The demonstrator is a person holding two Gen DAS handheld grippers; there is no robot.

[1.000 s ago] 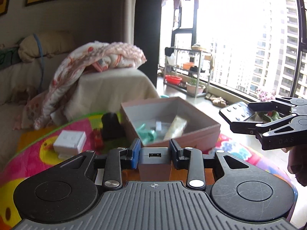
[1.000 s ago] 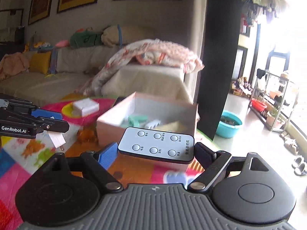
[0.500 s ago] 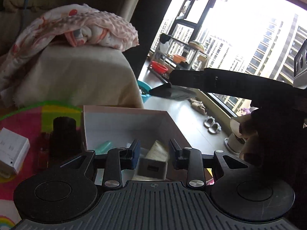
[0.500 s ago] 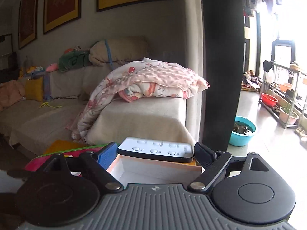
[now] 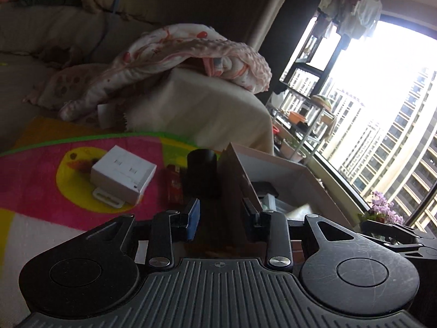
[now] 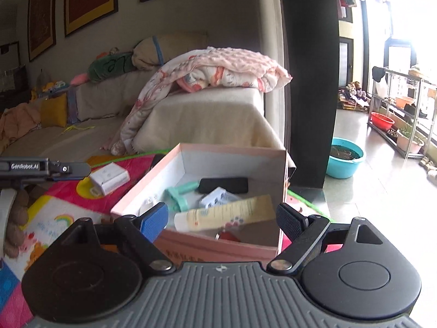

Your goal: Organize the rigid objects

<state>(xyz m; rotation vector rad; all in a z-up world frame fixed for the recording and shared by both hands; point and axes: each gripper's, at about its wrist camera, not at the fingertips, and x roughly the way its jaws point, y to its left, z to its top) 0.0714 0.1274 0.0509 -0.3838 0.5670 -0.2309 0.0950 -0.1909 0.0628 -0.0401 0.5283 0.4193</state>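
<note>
A pink cardboard box [image 6: 191, 246] stands open on the colourful mat. Inside lie a cream tube [image 6: 226, 214], a teal piece [image 6: 177, 194], a white packet [image 6: 218, 198], a flat black slab [image 6: 224, 185] and a grey-brown block [image 6: 255, 231] at the front wall. My right gripper [image 6: 221, 218] hangs wide open just before the box's near wall, with nothing held. My left gripper [image 5: 220, 213] is partly open and empty, beside the box's left wall [image 5: 235, 175]. In the right wrist view the left gripper [image 6: 43, 168] shows at the left edge.
Left of the box on the mat [image 5: 41, 180] are a white carton [image 5: 123, 175], a black cylinder [image 5: 202, 175] and a small red pack [image 5: 173, 188]. A sofa with a pink blanket [image 6: 218, 68] lies behind. A person's hand [image 6: 13, 218] is at the left.
The white remote has left my right gripper and the grey block has left my left gripper. Both grippers pulled back from over the box, and the left view has rolled.
</note>
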